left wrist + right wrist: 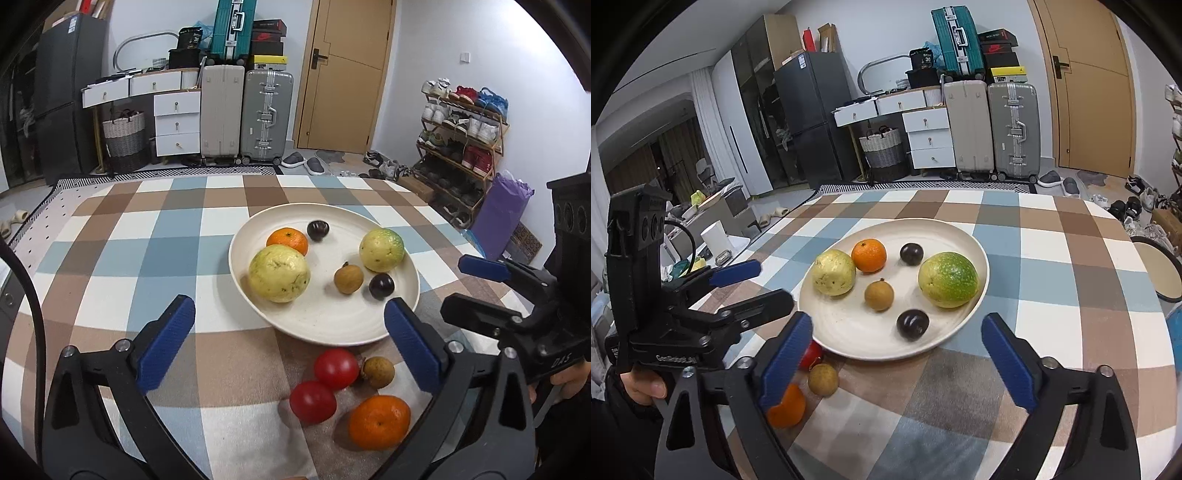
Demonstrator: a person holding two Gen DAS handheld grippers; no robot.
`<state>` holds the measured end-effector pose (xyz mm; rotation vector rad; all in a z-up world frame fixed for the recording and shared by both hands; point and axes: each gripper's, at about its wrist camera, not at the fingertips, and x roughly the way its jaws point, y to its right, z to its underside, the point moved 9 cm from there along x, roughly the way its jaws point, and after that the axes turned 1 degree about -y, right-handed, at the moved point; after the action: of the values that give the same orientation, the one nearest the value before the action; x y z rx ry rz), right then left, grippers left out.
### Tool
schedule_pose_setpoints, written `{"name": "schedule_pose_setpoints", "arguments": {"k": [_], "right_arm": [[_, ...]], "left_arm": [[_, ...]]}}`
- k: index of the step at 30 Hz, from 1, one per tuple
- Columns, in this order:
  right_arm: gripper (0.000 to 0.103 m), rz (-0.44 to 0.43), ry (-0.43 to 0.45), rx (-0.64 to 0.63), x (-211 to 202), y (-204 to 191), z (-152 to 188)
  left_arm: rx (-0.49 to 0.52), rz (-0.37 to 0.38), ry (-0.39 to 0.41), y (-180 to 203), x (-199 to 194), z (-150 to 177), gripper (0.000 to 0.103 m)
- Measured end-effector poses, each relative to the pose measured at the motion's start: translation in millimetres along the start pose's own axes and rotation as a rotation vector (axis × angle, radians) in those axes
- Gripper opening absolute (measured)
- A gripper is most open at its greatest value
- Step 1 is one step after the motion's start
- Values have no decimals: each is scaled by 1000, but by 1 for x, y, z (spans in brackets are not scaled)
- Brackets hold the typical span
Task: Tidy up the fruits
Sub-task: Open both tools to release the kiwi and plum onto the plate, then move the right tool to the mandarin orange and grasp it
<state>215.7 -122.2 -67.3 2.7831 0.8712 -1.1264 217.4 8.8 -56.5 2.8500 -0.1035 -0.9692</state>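
Loose tangerine (pixel 379 422), two red tomatoes (pixel 336 368), longan (pixel 378 372) lie on tablecloth just before plate (pixel 325 325). Left gripper (pixel 289 343) and right gripper (pixel 897 360) gape, empty. Pickup pending; next: grasp one, move onto plate.

White walls (pixel 443 55) enclose the room. At twelve o'clock a tan wooden door (pixel 347 74) stands shut; at eleven, grey suitcases (pixel 266 114) and white drawers (pixel 177 125); at ten, a dark fridge (pixel 70 99); at two, a shoe rack (pixel 461 140). The floor (pixel 798 195) is pale grey.
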Motion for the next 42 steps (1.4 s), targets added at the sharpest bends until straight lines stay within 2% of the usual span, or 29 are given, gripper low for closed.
{"name": "schedule_pose_setpoints", "arguments": {"k": [11, 18, 23, 40, 42], "right_arm": [[103, 43, -42, -10, -9, -9, 20], [103, 47, -103, -45, -8, -23, 41], [103, 50, -141, -67, -8, -36, 53], [102, 17, -258, -161, 18, -80, 81], [97, 23, -260, -171, 21, -83, 80]], "left_arm": [[-3, -16, 9, -5, -37, 21, 102], [-9, -5, -21, -3, -49, 44, 102], [3, -37, -24, -4, -57, 53, 102], [-52, -43, -64, -21, -54, 63, 102], [-56, -37, -60, -21, -54, 63, 102]]}}
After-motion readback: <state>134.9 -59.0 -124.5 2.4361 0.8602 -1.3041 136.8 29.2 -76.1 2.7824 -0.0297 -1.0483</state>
